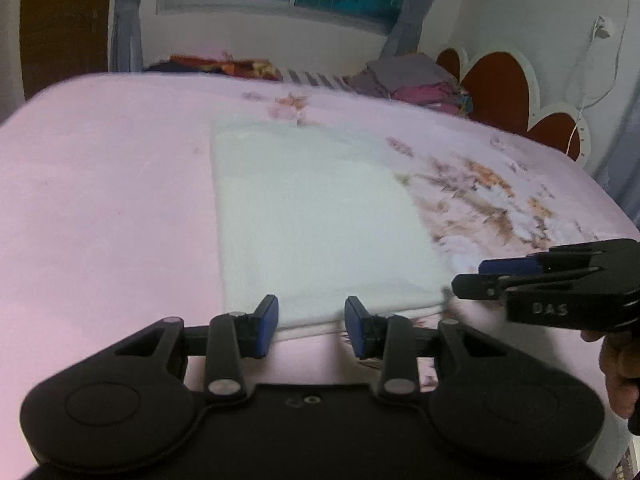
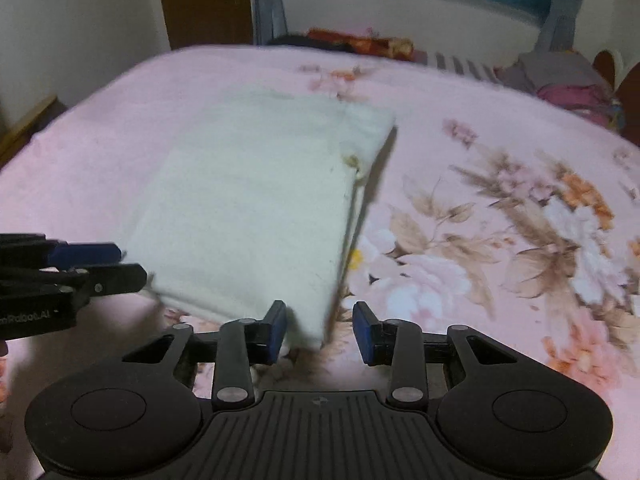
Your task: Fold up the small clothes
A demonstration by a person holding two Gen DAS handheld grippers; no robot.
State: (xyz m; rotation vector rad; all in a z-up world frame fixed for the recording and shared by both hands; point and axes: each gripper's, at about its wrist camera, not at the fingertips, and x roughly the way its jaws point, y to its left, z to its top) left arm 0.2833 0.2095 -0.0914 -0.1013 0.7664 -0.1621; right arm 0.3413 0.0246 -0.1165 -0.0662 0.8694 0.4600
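Note:
A white folded cloth [image 1: 320, 220] lies flat on the pink flowered bed sheet [image 1: 100, 200]. My left gripper [image 1: 314, 326] is open at the cloth's near edge, which lies between its blue pads [image 1: 269, 326] without being pressed. In the right wrist view the cloth [image 2: 248, 208] has its near right corner between the fingers of my right gripper [image 2: 322, 330]. That gripper is open too, and its pads [image 2: 362, 332] are apart from the fabric. Each gripper shows side-on in the other's view: the right gripper [image 1: 468, 276] and the left gripper [image 2: 128, 264]. Both views are blurred by motion.
A pile of grey and pink clothes [image 1: 412, 80] sits at the far right of the bed, beside a red scalloped headboard [image 1: 500, 84]. Colourful fabric [image 1: 224, 66] lies along the far edge under the window. A hand [image 1: 620, 368] holds the right gripper.

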